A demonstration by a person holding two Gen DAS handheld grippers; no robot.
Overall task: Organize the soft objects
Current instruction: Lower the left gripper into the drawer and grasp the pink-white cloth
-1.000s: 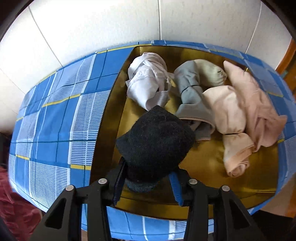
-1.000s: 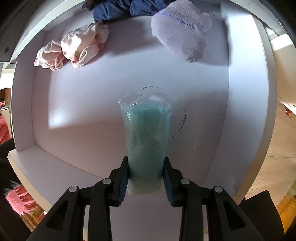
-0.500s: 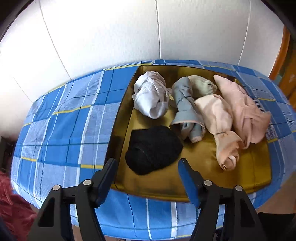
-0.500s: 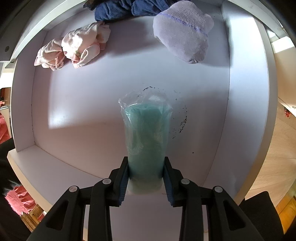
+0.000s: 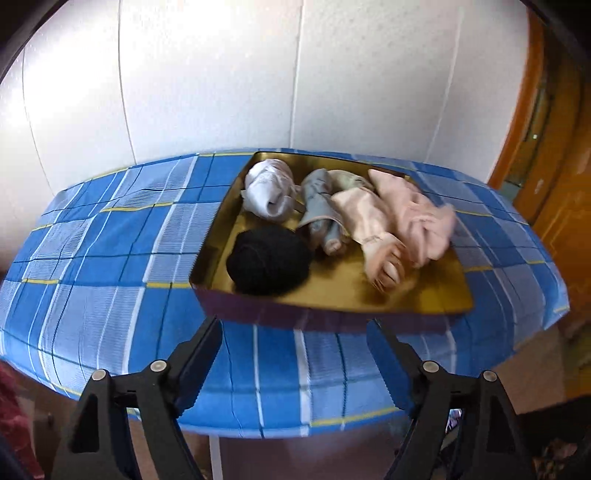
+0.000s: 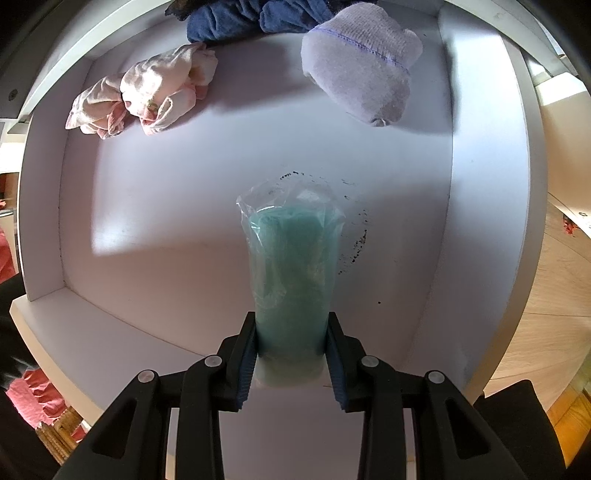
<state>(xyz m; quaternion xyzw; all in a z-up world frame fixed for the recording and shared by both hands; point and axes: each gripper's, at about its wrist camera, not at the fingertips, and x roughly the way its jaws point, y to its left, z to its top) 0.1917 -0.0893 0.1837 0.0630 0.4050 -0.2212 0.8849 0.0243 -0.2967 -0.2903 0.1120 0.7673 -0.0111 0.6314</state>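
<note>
A gold tray (image 5: 424, 295) on a blue checked tablecloth (image 5: 110, 240) holds a black rolled sock (image 5: 267, 260), a white bundle (image 5: 269, 194), a grey roll (image 5: 321, 216) and pink cloths (image 5: 402, 218). My left gripper (image 5: 295, 354) hangs in front of the tray's near wall, its jaws opening wide with nothing between them. In the right wrist view my right gripper (image 6: 291, 354) is shut on a teal roll in a clear plastic bag (image 6: 293, 266), held over a white drawer (image 6: 147, 229).
In the drawer lie a pink bundle (image 6: 147, 96) at the back left, a white sock roll (image 6: 362, 77) at the back right and dark blue cloth (image 6: 255, 18) behind. White wall panels (image 5: 221, 81) stand behind the table. An orange wooden door frame (image 5: 535, 122) is at right.
My left gripper let go of the black sock, which now lies in the tray. It then opened wider and drew back from the tray. The right gripper has kept still.
</note>
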